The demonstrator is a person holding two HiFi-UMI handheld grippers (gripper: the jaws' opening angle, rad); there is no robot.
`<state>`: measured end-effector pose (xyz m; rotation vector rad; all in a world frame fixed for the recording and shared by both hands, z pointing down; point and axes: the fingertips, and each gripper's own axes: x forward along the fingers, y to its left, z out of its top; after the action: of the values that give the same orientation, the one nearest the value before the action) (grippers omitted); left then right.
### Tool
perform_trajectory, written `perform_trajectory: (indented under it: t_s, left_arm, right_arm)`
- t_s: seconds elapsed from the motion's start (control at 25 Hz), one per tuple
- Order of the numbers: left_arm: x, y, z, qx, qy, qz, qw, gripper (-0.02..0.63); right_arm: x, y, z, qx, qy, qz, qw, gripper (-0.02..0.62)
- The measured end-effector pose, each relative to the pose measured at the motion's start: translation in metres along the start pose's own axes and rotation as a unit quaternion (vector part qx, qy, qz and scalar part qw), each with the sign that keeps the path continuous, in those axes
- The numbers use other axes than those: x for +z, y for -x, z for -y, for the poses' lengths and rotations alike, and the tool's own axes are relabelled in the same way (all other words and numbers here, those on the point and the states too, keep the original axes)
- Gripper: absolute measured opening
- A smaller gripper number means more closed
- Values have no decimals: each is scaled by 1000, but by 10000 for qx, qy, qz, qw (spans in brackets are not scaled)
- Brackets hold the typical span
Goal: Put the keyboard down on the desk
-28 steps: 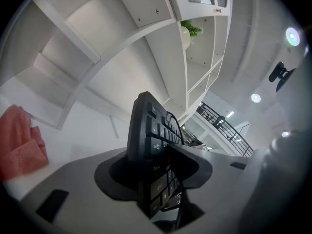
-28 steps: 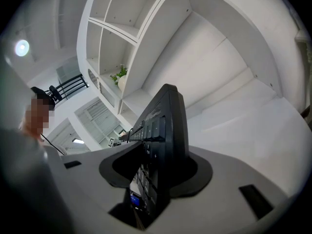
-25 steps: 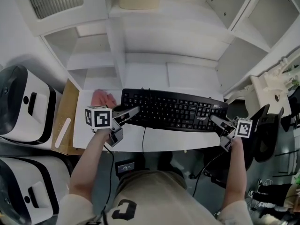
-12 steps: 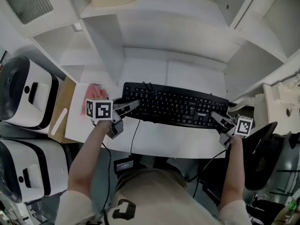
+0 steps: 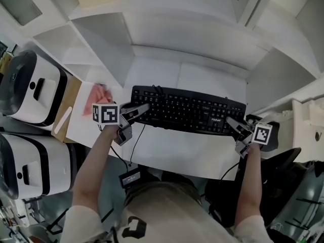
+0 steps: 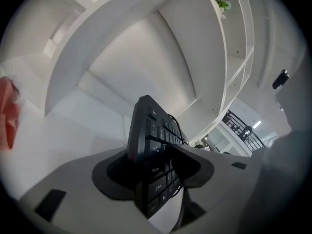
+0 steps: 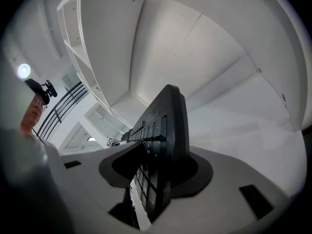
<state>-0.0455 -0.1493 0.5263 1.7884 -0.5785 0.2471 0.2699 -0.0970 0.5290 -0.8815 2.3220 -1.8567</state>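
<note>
bare desk [image 5: 172, 151] before keyboard [image 5: 187, 113]; cable [image 5: 137, 142] crosses front edge; pink cloth [image 5: 98, 94] left; shelf divider [image 5: 109, 54] behind.

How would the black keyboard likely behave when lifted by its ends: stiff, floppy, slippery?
Probably stiff: the keyboard runs straight end to end, with no sag. Likely light for its length, since it looks slim. Its cable hangs over the desk edge and might snag or tug.

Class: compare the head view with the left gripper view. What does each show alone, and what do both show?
Head view only: the right tongs, a white machine, the whole keyboard. Left gripper view only: a dark railing, and, close up, the jaws of the left tongs, which have just been opening slightly yet press the keyboard's end. Both: the keyboard, pink cloth, white desk.
</note>
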Motion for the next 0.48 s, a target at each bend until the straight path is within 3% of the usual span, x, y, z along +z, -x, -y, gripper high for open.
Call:
perform_trajectory:
  t_s: [0.08, 0.16, 0.32, 0.48]
  left_arm:
    - [0, -9, -5, 191, 188, 26, 9996, 227]
    - [2, -8, -8, 209, 260, 31, 9994, 227]
    - [8, 14, -2, 22, 2, 38, 10000, 227]
    - [-1, 30, 9, 122, -206, 58, 9997, 233]
  right_arm:
    - [6, -1, 14, 123, -163, -21, 9998, 186]
    - [6, 0, 12, -80, -101, 2, 9999, 186]
    - [-5, -1, -28, -339, 69, 253, 9991, 187]
    - [-26, 7, -44, -376, 33, 295, 9989, 190]
